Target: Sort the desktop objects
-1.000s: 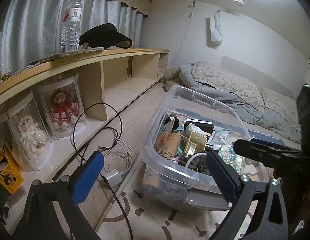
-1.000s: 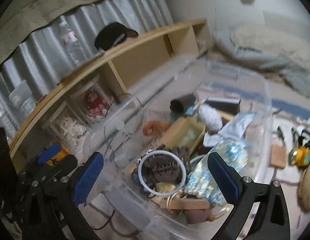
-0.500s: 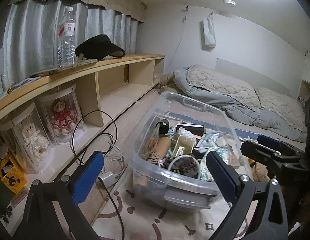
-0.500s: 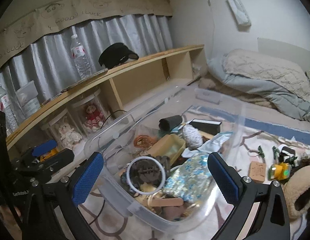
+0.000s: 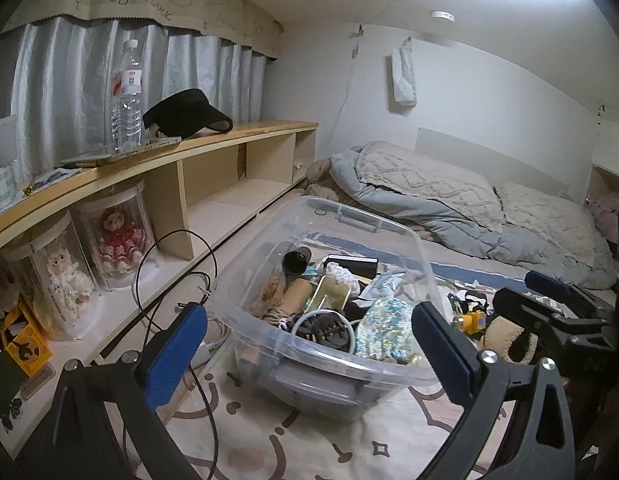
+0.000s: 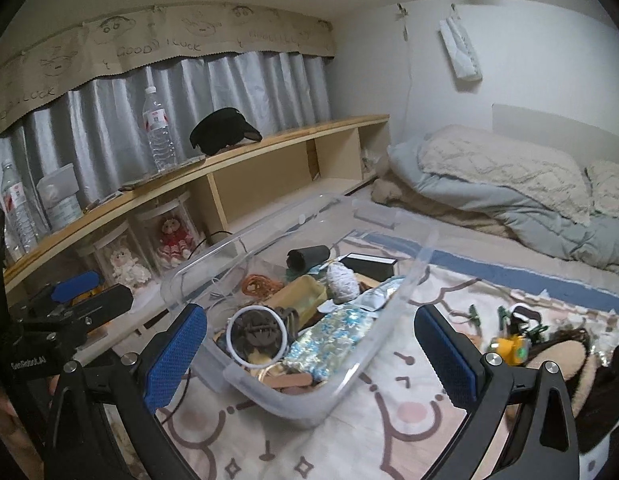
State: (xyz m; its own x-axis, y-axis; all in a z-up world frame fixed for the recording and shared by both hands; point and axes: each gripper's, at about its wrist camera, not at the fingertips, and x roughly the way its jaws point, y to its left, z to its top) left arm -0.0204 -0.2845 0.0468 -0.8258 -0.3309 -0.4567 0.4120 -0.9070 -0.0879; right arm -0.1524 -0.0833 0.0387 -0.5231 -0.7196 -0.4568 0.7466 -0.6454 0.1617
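1. Plainly, the left claw [image 5: 309,356] is spread wide with nothing between its blue pads; it hangs above the near end of a clear plastic bin [image 5: 423,264].
2. Likewise the right claw [image 6: 309,356] is spread and empty, above the same bin [image 6: 423,254].
3. The bin sits on a patterned blanket [image 6: 393,416] on the bed, beside a long wooden shelf [image 6: 269,144].
4. Inside the bin lie a white ring [image 6: 256,338] over a dark hair clip [image 6: 255,332], a shiny blue-and-white packet [image 6: 329,340], a tan tin [image 6: 299,294], a black tube [image 6: 307,258], a black box [image 6: 371,264], a ball of white string [image 6: 341,282] and an orange cord [image 6: 259,284].
5. Right of the bin, on the blanket, rest a yellow gadget [image 6: 509,346], small green clips [image 6: 473,314] and a fuzzy beige slipper [image 6: 561,360].
6. On the shelf top stand a water bottle [image 5: 127,96] and a black visor [image 5: 185,114]; below, two dolls in clear cases [image 5: 117,236] sit near black cables [image 5: 173,276].
7. A grey quilt [image 5: 449,200] is bunched at the far end of the bed.
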